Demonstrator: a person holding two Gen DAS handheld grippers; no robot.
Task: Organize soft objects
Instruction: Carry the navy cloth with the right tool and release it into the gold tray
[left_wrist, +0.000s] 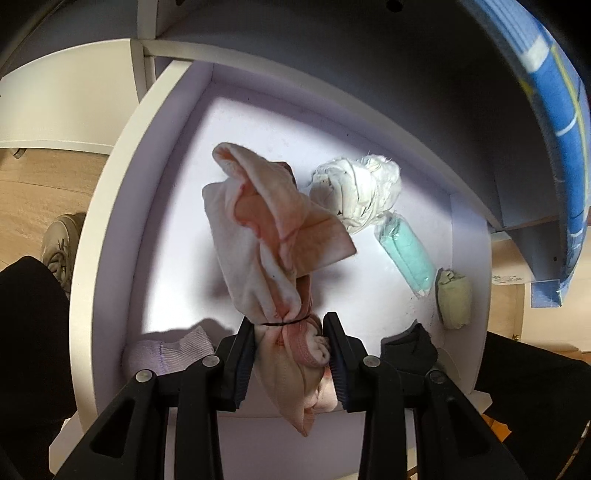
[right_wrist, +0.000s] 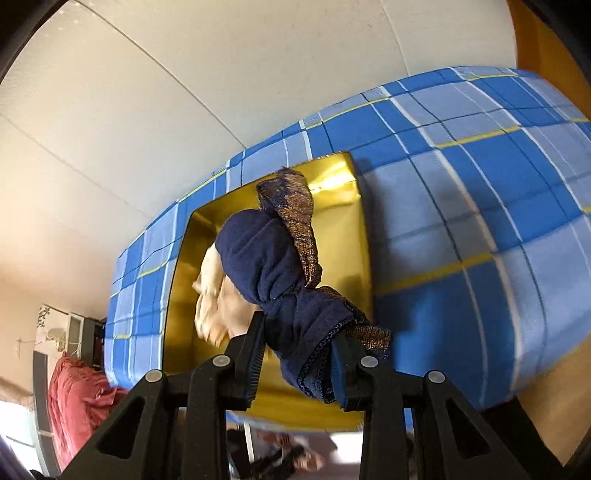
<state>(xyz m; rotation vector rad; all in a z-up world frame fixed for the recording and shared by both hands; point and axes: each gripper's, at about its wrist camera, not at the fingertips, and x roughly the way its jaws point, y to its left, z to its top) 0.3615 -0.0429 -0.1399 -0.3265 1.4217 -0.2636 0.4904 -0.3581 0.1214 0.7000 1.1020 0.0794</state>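
A: So, where are we? The pink bundle (left_wrist: 273, 258) hangs in our left gripper (left_wrist: 290, 354), jaws clenched on its tied end just below the black band, and the rest dangles over the white drawer (left_wrist: 110, 221).

B: And our right gripper (right_wrist: 297, 354) grasps the navy bundle (right_wrist: 280, 273), jaws tight on its gathered neck, the bulk of it sticking out past the tips. It hangs over the gold box (right_wrist: 354, 236), which sits on the checked cover (right_wrist: 480, 221).

A: What's done, then?

B: One pale bundle (right_wrist: 214, 295) already lies inside the gold box, partly hidden behind the navy one. We'd judge that as sorted, and the navy one about to join it.

A: And what's left, reckoning from the drawer?

B: Plenty. On its floor, beyond the pink bundle, lies a white bundle (left_wrist: 354, 188); beside that a mint packet (left_wrist: 406, 254); at the right wall a green roll (left_wrist: 454, 299). A dark sock (left_wrist: 410, 347) sits at the near right corner and a lilac sock (left_wrist: 173, 350) at the near left.

A: So we're early to midway, we'd say.

B: Agreed: two in the air, one placed, five waiting in the drawer.
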